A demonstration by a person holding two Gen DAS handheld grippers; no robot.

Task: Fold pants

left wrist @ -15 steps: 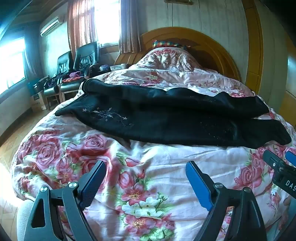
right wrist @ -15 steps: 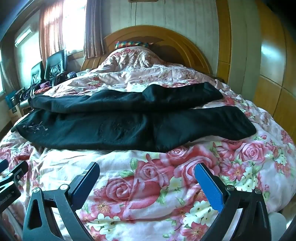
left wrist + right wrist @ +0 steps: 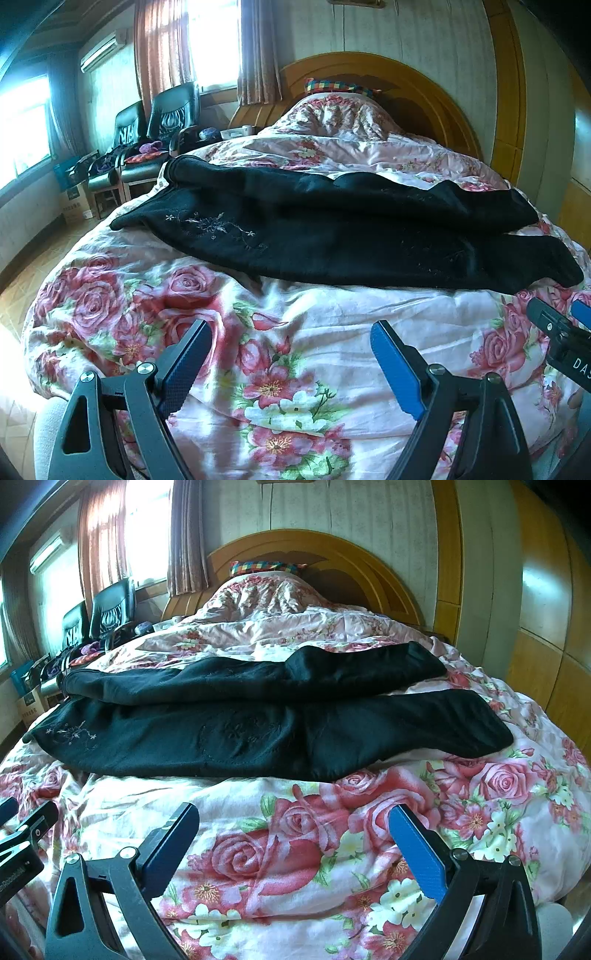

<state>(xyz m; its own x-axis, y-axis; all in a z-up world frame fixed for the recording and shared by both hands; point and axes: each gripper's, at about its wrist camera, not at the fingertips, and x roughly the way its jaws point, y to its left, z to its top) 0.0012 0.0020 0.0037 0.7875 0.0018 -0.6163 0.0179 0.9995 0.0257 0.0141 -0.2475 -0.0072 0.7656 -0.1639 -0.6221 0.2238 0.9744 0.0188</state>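
Black pants [image 3: 332,236] lie spread across the floral quilt, waistband at the left, two legs running to the right, with pale embroidery near the waist. They also show in the right wrist view [image 3: 258,720]. My left gripper [image 3: 291,354] is open and empty, hovering over the quilt short of the pants' near edge. My right gripper [image 3: 295,834] is open and empty, also short of the near edge, in front of the legs. Each gripper shows at the edge of the other's view.
The bed carries a rumpled floral quilt [image 3: 295,369] with a heaped bundle [image 3: 336,114] by the wooden headboard [image 3: 369,565]. Black chairs [image 3: 162,122] and a box stand on the left by the windows. Wooden wall panels [image 3: 546,627] are on the right.
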